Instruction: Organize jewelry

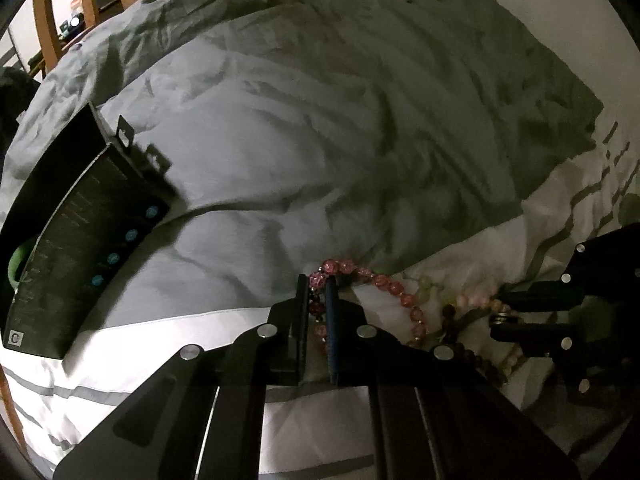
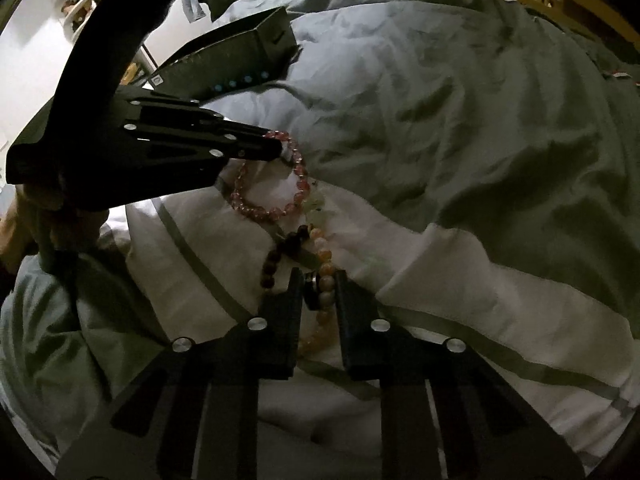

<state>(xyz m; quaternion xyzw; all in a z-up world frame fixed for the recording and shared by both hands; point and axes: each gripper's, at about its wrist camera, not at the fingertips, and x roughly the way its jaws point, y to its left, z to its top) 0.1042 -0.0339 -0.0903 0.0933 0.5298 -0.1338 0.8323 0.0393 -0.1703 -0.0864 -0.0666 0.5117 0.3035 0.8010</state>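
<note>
A pink bead bracelet [image 1: 404,300] lies on the bed; it also shows in the right wrist view [image 2: 276,210]. My left gripper [image 1: 319,282] is shut on its upper beads, also seen from the side in the right wrist view [image 2: 276,146]. A dark brown bead bracelet [image 2: 276,258] and a peach bead bracelet [image 2: 322,248] lie beside it. My right gripper [image 2: 318,280] is shut on the peach bracelet at a dark metal bead; it shows in the left wrist view [image 1: 502,318]. A black box [image 1: 76,240] stands open to the left, also in the right wrist view [image 2: 236,60].
A rumpled grey-green duvet [image 1: 320,120] covers the bed, with a white striped sheet [image 2: 480,280] under the jewelry. A wooden chair [image 1: 52,20] stands beyond the bed. Something green [image 1: 18,260] sits in the box.
</note>
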